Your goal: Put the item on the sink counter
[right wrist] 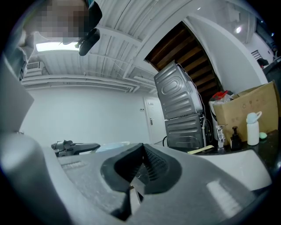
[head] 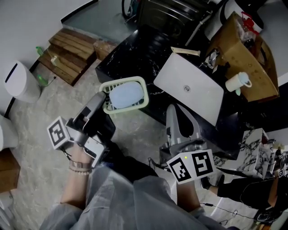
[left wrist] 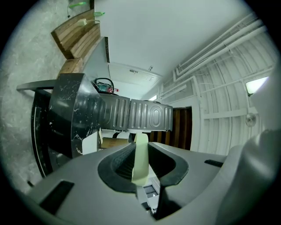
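A pale green plastic basket [head: 125, 94] with a light blue thing inside hangs at the near edge of the black marble counter [head: 130, 54]. My left gripper [head: 102, 99] holds it from the left, shut on its rim. In the left gripper view that rim [left wrist: 140, 154] shows as a pale green strip pinched between the dark pads. Whether the basket rests on the counter I cannot tell. My right gripper [head: 173, 111] points at the white sink basin [head: 191, 90], shut with nothing in it. In the right gripper view its pads [right wrist: 151, 167] meet.
A cardboard box [head: 245, 58] and a white mug [head: 238, 82] stand on the counter behind the basin. A dark appliance [head: 166, 13] is at the back. Wooden steps [head: 69, 54] and a white bin [head: 18, 81] stand on the floor at left.
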`<state>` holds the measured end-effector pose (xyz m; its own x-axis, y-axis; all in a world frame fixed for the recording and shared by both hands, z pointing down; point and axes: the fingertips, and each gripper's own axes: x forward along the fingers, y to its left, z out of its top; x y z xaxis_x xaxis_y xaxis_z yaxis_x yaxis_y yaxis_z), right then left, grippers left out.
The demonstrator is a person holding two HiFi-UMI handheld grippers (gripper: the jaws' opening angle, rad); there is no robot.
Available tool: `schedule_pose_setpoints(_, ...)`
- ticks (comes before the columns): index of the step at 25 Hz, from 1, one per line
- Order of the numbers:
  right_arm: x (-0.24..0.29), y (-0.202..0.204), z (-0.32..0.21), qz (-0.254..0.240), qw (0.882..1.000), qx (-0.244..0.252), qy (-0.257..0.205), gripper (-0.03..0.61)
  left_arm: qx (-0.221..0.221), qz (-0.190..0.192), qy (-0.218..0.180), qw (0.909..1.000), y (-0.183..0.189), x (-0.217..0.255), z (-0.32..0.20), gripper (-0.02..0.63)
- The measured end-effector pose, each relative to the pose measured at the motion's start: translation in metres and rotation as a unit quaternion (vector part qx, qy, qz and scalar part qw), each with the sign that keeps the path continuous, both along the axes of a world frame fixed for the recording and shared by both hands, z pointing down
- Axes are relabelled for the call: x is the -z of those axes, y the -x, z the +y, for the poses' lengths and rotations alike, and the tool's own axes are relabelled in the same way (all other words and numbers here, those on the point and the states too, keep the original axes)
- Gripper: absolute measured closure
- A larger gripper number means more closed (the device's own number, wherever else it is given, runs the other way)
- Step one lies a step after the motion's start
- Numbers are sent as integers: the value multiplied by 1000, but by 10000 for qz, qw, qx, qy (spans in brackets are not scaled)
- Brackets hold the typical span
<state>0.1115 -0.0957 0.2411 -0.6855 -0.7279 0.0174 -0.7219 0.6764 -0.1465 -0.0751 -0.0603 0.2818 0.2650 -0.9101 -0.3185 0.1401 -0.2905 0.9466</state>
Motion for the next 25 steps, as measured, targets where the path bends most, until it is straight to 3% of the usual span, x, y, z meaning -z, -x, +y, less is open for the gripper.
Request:
schedule_pose_setpoints(10,-2,-28,-19,-38,9995,-318,3,581,-257,18,-32,9997,-20,1,-34,529)
schedule_pose_setpoints(25,-7,-9,-76,87,9963,-854,49,581,-811,47,47,9967,0,-9,-114,529)
